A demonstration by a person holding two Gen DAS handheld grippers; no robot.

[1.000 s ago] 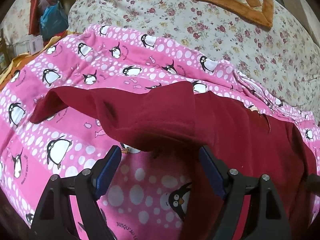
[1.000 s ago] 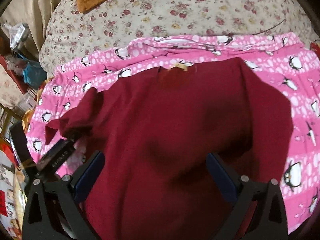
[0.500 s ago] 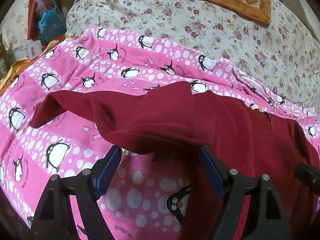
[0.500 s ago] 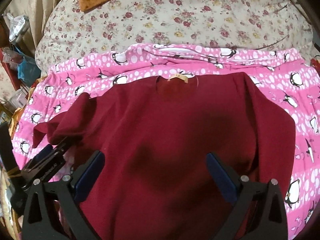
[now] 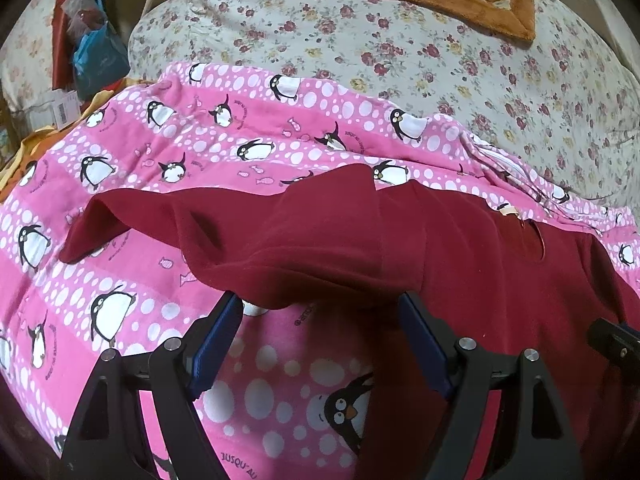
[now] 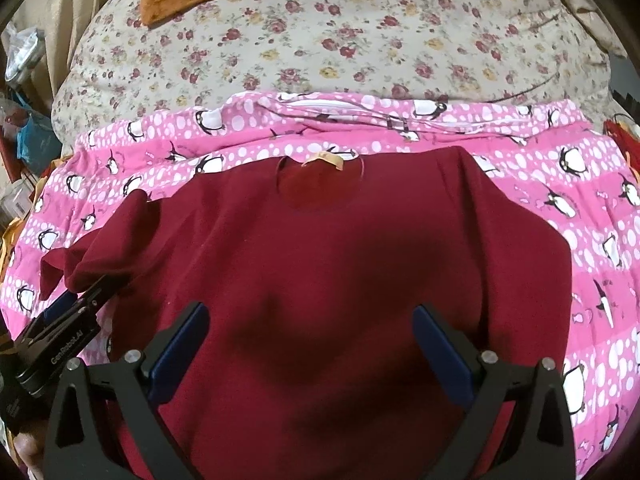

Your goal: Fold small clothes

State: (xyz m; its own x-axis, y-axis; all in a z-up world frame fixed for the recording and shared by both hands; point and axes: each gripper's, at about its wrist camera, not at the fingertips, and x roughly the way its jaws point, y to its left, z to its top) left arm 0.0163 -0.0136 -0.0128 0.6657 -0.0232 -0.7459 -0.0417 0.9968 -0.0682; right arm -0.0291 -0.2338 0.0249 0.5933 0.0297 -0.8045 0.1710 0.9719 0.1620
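Left tool [image 5: 320,332] agape at maroon sweater [image 6: 328,264] sleeve edge, pink blanket [image 5: 132,280] beneath

Bare penguin sheet [image 5: 132,280] left of sweater [image 6: 340,264] — raised sleeve [image 5: 248,236] overhanging it

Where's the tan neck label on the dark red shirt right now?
Right wrist view: tan neck label sits at the dark red shirt's collar, top centre, against the pink penguin blanket.
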